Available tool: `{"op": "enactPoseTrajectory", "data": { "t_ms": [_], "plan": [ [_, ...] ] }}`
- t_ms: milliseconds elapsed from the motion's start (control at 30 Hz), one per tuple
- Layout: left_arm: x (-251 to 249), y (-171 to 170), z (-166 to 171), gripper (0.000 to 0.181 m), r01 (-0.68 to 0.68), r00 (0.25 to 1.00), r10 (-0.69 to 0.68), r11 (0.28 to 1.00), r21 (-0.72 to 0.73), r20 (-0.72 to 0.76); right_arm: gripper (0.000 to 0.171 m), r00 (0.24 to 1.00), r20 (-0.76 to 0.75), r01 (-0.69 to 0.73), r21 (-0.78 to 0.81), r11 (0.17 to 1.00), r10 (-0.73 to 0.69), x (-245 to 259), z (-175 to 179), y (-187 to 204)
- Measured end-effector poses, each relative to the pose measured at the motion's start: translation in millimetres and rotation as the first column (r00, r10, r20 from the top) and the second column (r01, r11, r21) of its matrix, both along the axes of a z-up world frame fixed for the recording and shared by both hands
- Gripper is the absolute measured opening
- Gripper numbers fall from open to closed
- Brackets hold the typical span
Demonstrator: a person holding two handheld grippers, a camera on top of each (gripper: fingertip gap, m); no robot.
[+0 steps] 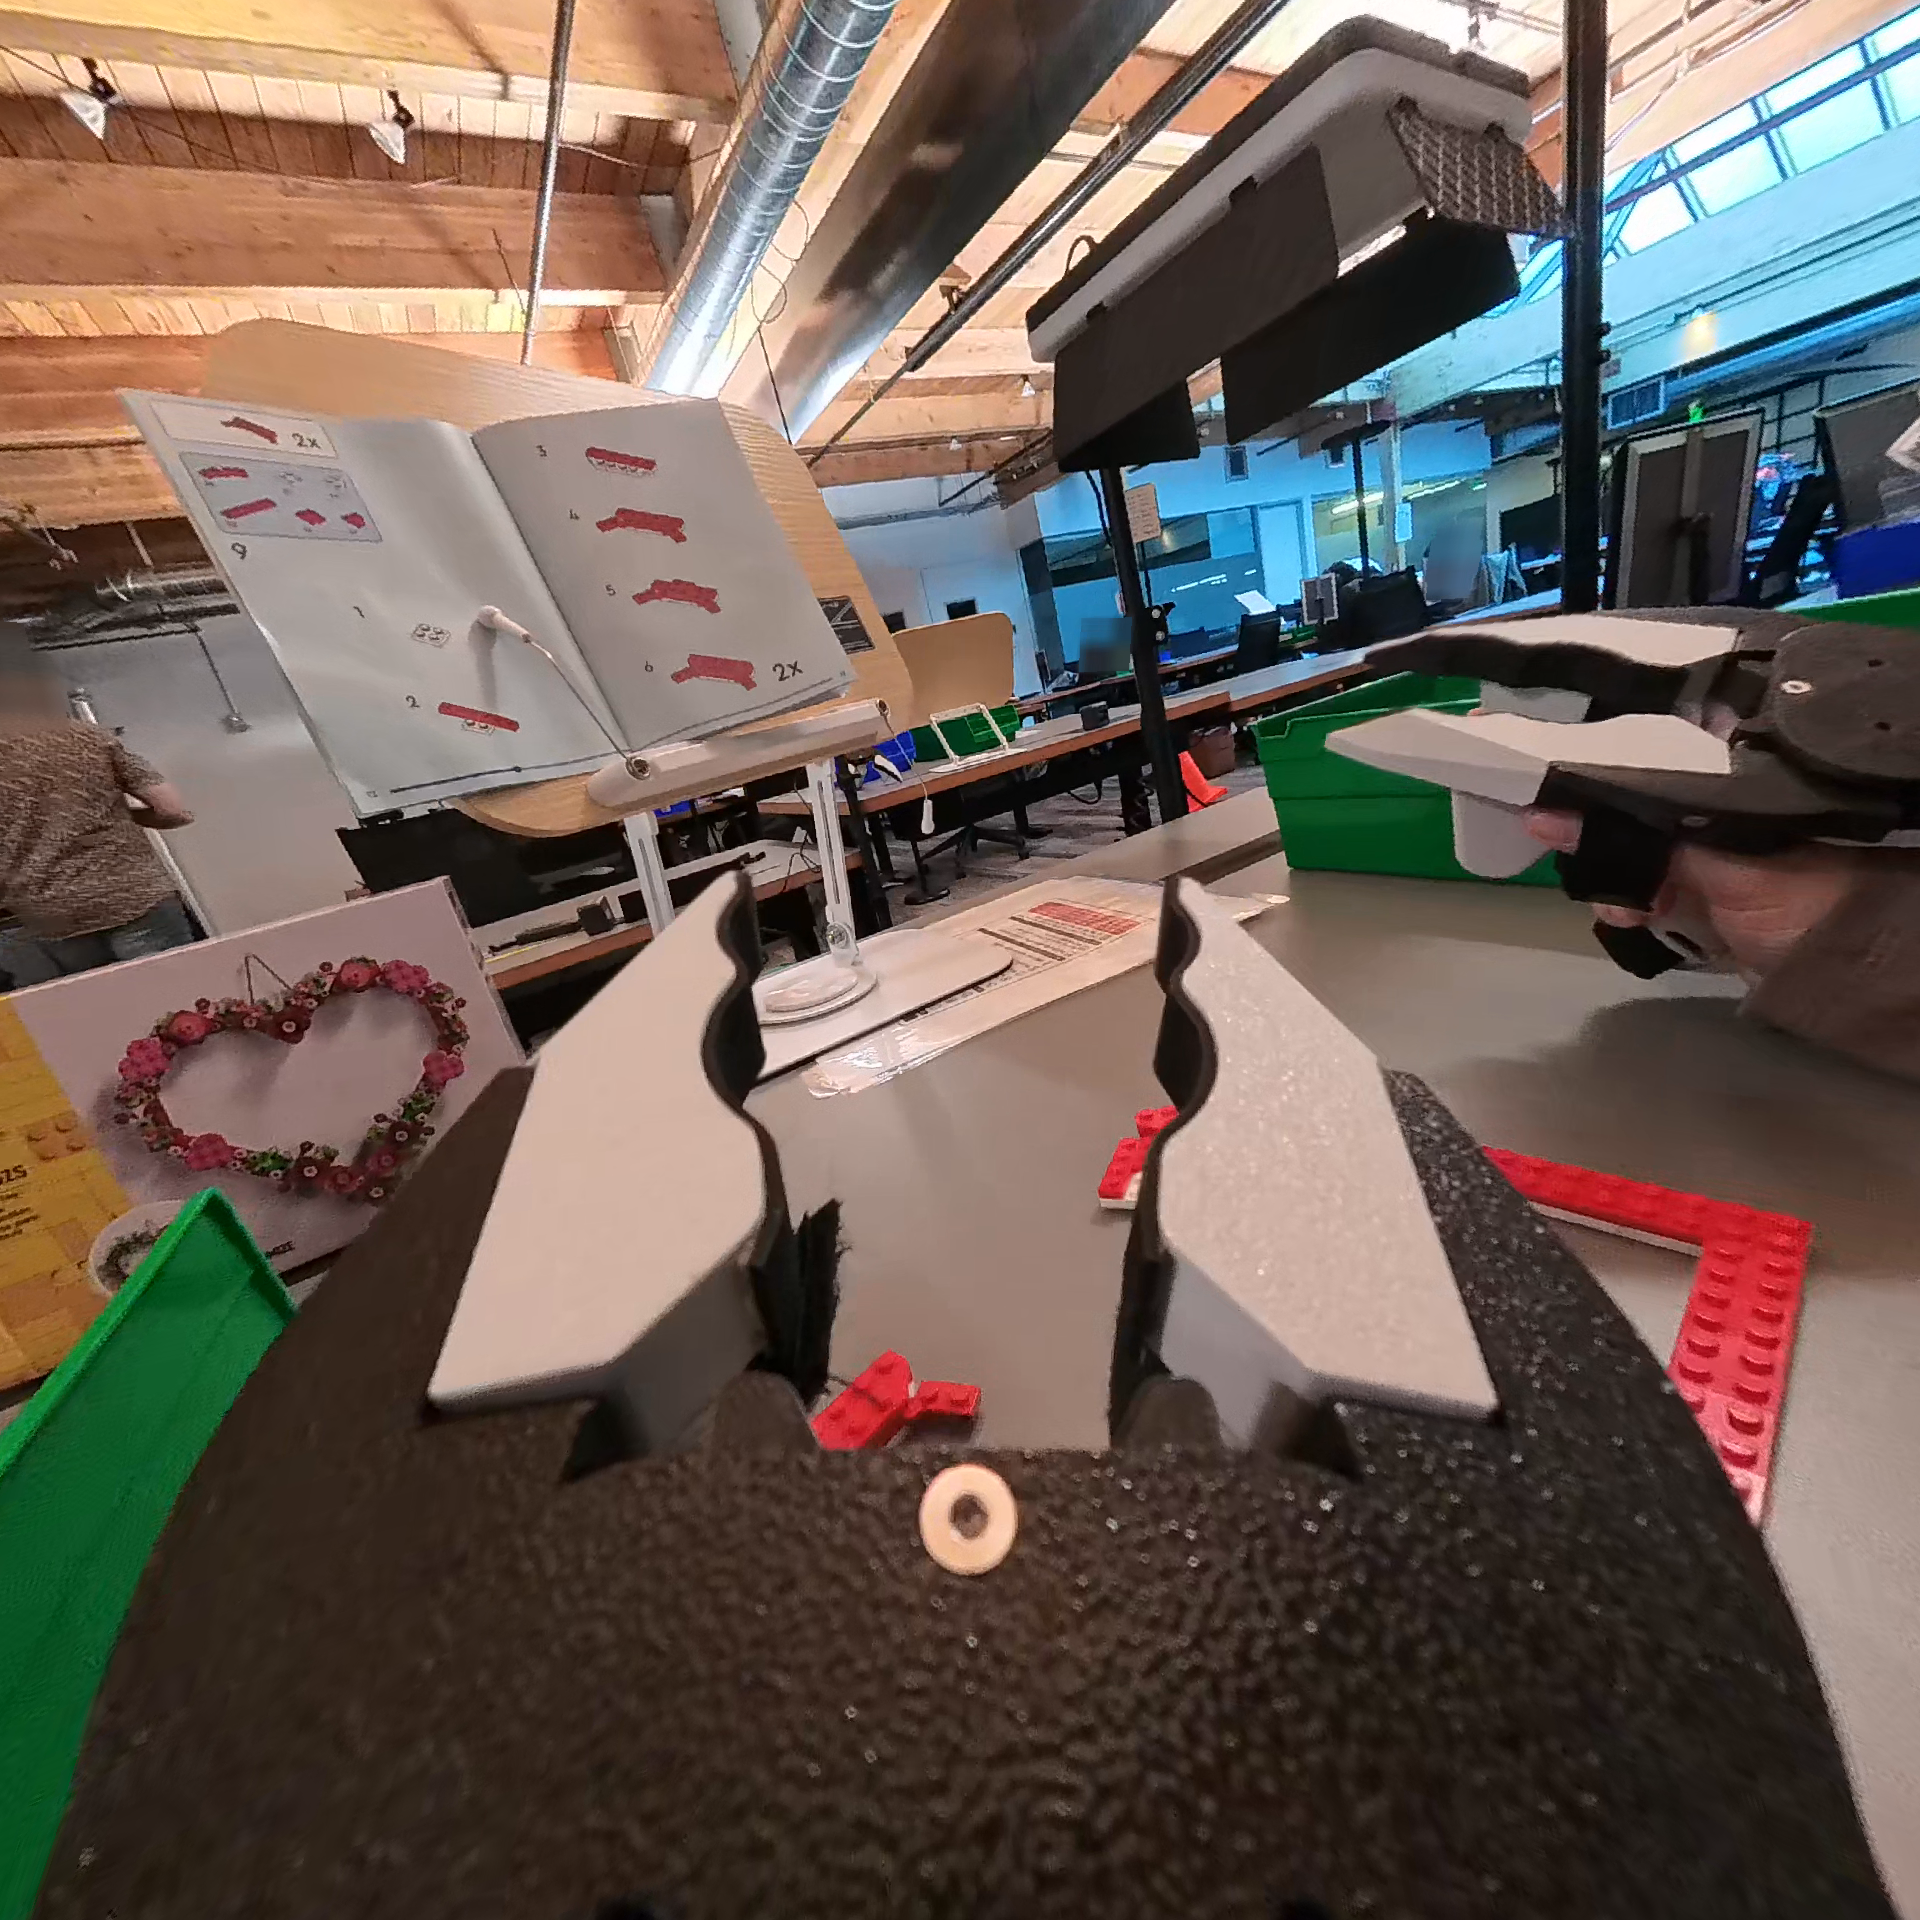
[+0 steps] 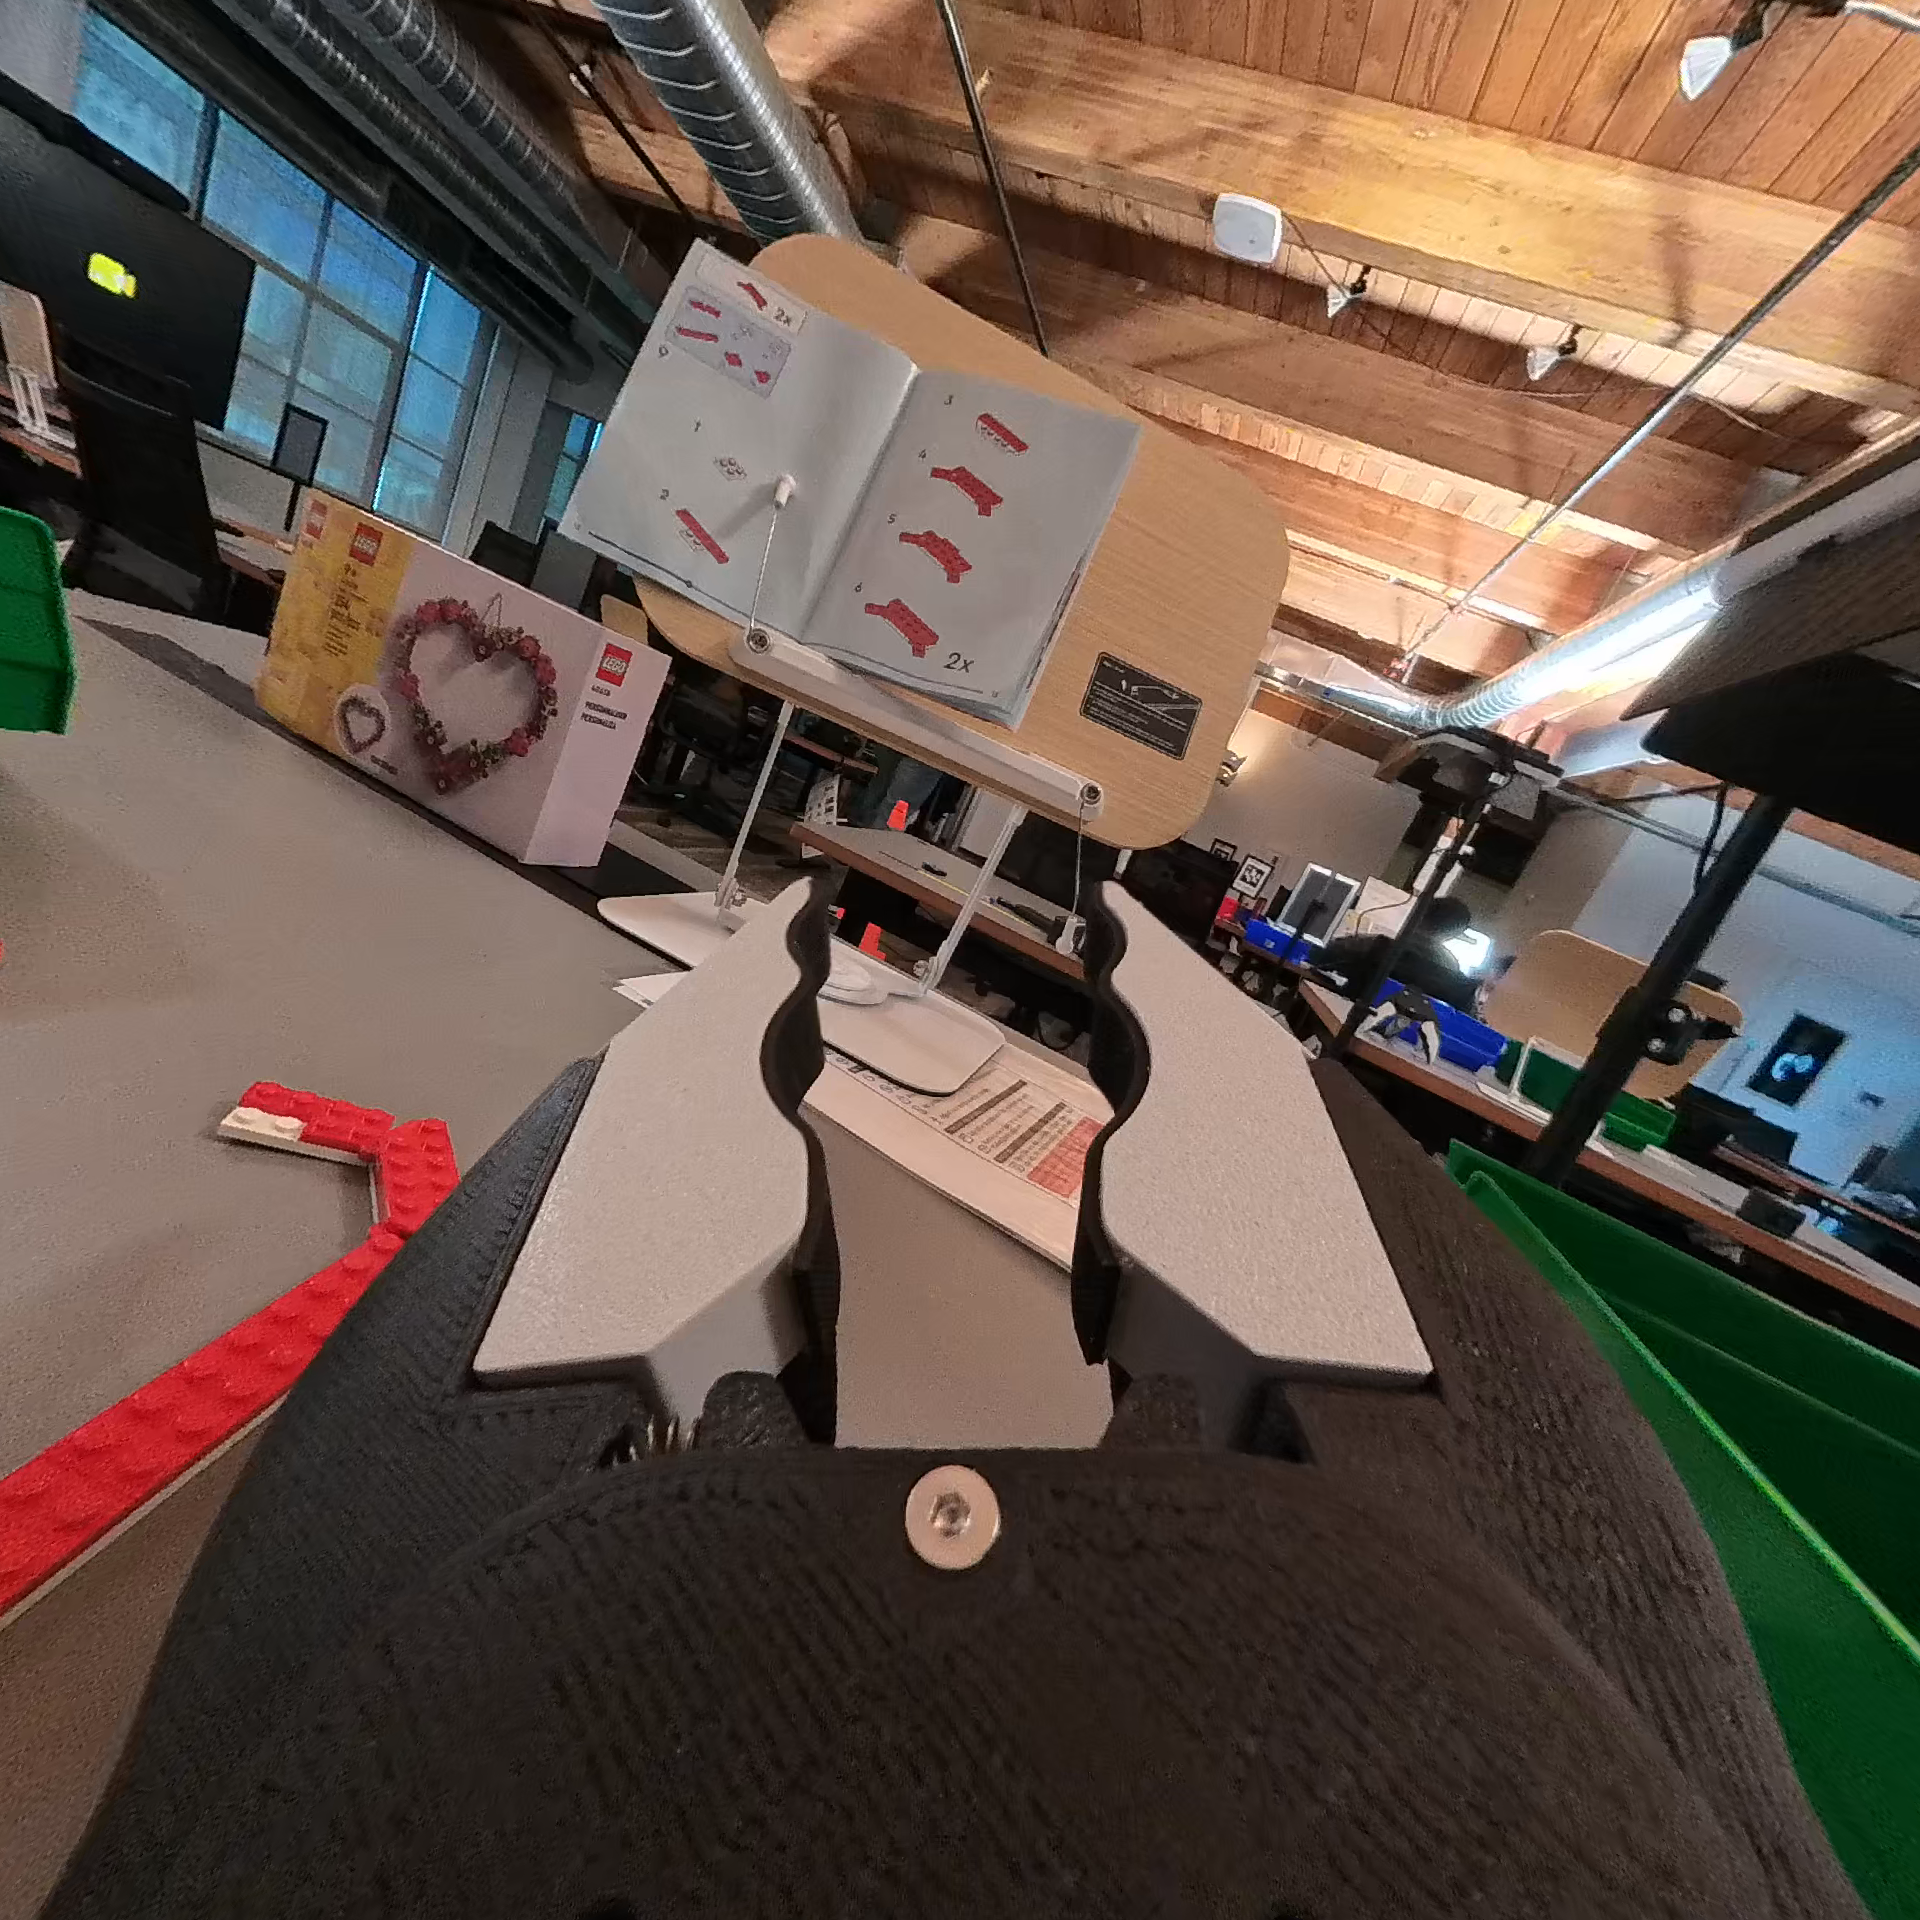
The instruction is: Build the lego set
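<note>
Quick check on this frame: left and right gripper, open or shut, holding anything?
Left gripper: open, holding nothing; a small red lego piece lies on the table below it.
Right gripper: open, holding nothing.

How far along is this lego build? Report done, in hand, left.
Done: an angled red plate frame lies joined on the table. In hand: nothing; the left gripper and right gripper are open and empty. Left: a small red piece lies loose, and the instruction booklet shows more steps.
</note>
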State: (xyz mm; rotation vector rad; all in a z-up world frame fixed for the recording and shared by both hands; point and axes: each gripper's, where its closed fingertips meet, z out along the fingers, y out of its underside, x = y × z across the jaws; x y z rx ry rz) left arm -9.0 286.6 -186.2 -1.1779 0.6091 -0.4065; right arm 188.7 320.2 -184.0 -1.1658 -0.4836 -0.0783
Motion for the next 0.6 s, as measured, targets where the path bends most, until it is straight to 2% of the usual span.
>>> {"op": "enactPoseTrajectory", "data": {
  "t_ms": [100,200,367,500,600],
  "plan": [
    [1,2,7,0.074,-0.005,1.0,0.005,1.0,0.024,0.011,0.048,1.0,0.004,0.003,-0.013,1.0,-0.003,-1,-1,-1],
    [1,19,21,0.071,-0.062,0.998,0.061,0.997,0.038,0.017,0.044,0.999,0.038,0.014,-0.023,1.0,-0.013,-6,-5,0],
    [-9,65,79,0.071,-0.163,0.973,0.156,0.986,0.029,0.17,0.04,0.996,0.061,-0.064,-0.029,0.998,0.065,-33,4,14],
    [-43,108,131,0.07,-0.288,0.919,0.275,0.958,0.006,0.283,0.042,0.967,0.133,-0.206,-0.1,0.973,0.218,-90,29,54],
    [-66,148,140,0.07,-0.275,0.892,0.301,0.953,-0.124,0.338,0.041,0.949,0.134,-0.255,-0.206,0.945,0.286,-127,48,102]
  ]
}}
